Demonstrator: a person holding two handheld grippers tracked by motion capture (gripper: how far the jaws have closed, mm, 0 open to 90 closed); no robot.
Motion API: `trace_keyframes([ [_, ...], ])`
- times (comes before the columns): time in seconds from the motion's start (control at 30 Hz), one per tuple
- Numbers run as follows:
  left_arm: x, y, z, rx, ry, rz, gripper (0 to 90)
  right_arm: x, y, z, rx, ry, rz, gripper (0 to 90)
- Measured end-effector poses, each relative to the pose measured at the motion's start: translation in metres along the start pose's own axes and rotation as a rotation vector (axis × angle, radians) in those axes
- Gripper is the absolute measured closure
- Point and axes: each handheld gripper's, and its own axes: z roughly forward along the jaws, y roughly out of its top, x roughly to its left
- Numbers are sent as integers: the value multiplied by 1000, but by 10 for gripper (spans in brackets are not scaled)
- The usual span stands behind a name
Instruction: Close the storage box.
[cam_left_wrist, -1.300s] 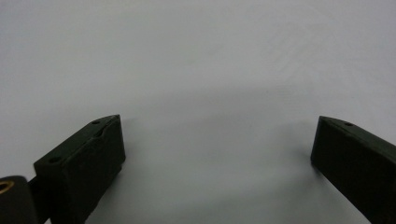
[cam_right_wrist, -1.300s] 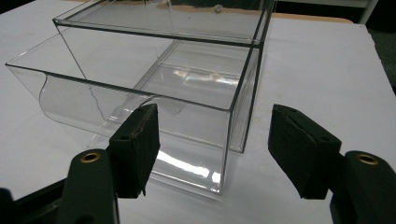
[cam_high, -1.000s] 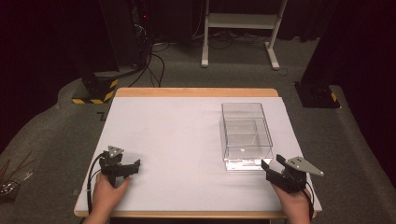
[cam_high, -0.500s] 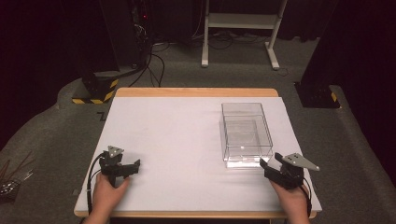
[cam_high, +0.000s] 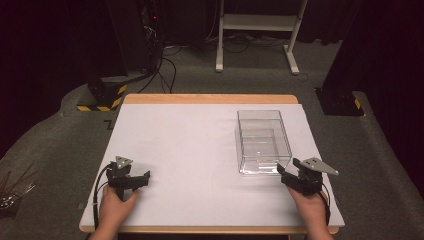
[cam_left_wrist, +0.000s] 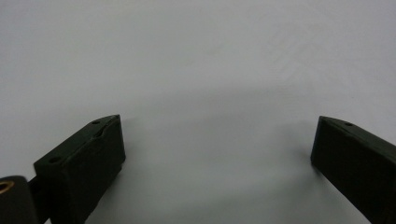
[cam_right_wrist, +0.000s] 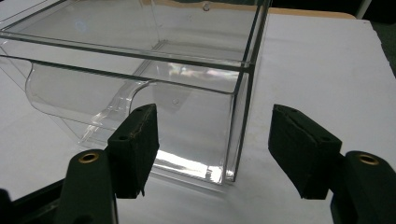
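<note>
Clear box (cam_high: 263, 142): rectangular, open-topped, see-through plastic, upright on the right half of the table (cam_high: 190, 150), long side running away from the near edge; near wall with a curved cut-out, seen in the right gripper view (cam_right_wrist: 140, 93). Nothing visible inside. Right gripper (cam_high: 286, 176): held in the right hand (cam_high: 311, 207) at the near right of the table, just short of the box's near right corner, pointing toward it; grey three-cornered plate on top. Jaws wide apart, nothing between the pads; in the right gripper view (cam_right_wrist: 212, 144) the box's near right corner stands between and just beyond them, left pad before the near wall, right pad out past the side wall, contact with the plastic not discernible. Left gripper (cam_high: 145, 177): held in the left hand (cam_high: 116, 209) at the near left of the table, well apart from the box, pointing right across the surface; cable looping down beside the hand. Jaws wide apart, holding nothing; in the left gripper view (cam_left_wrist: 217, 140) bare white table surface between them. Table: white top with a wooden edge showing along the far and near sides, on grey floor (cam_high: 55, 145).
</note>
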Motion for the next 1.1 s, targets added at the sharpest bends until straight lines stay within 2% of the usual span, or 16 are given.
trace_keyframes([
  [0.67, 0, 0, 0, 1, 1, -1, 31, -5, 11, 18, -4, -14, 24, 331],
  [0.93, 0, 0, 0, 1, 1, -1, 31, -8, 14, 27, -5, -21, 35, 311],
  [1.1, 0, 0, 0, 1, 1, -1, 31, -10, 15, 29, -1, -10, 40, 284],
])
